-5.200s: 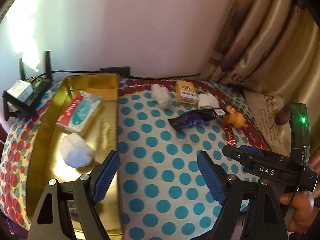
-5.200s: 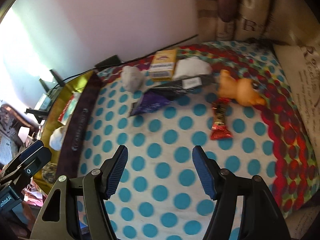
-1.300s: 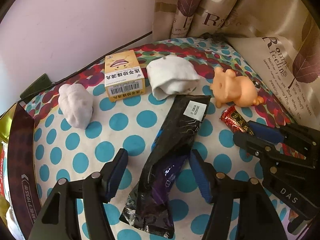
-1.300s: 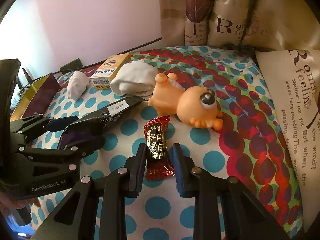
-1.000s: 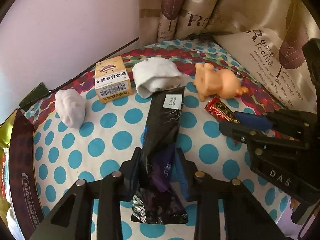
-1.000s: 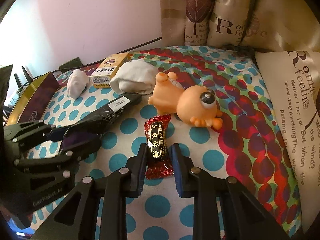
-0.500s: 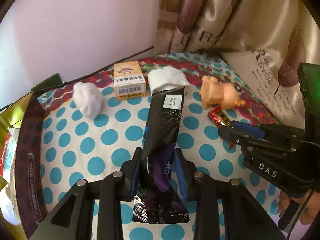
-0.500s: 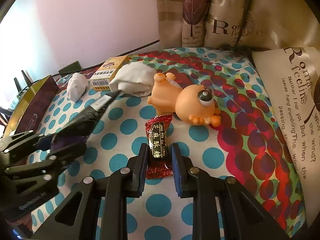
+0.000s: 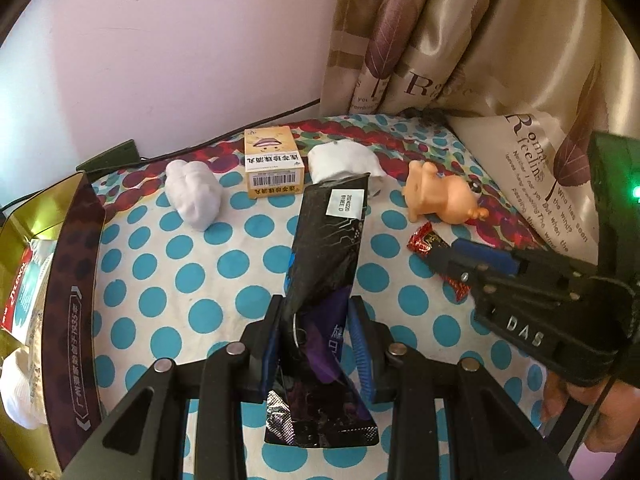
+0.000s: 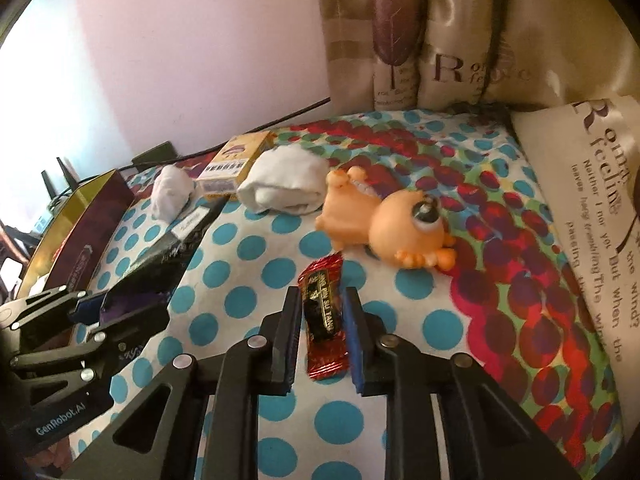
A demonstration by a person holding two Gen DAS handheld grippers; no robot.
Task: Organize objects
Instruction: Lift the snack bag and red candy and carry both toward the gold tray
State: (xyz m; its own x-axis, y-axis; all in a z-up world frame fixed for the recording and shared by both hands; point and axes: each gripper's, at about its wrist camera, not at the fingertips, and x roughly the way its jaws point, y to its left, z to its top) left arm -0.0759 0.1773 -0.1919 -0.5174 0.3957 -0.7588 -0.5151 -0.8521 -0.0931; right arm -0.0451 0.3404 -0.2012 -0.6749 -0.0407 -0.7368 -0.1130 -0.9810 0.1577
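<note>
Left gripper (image 9: 316,334) clamped on black pouch (image 9: 326,264), far end seemingly lifted off cloth. Right gripper (image 10: 322,330) pinching red candy (image 10: 323,316) (2 grasps made). Step: pickup. Next: carry both to gold tray (image 9: 52,216), left side.

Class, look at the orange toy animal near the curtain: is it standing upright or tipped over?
Tipped over. The orange toy animal lies on its side on the dotted cloth, feet sideways.

A polka-dot tablecloth (image 9: 168,280) carries a yellow box (image 9: 274,168), two white bundles (image 9: 194,194) (image 9: 342,162), an orange toy (image 9: 440,196) and a gold tray (image 9: 24,216) at its left edge.
</note>
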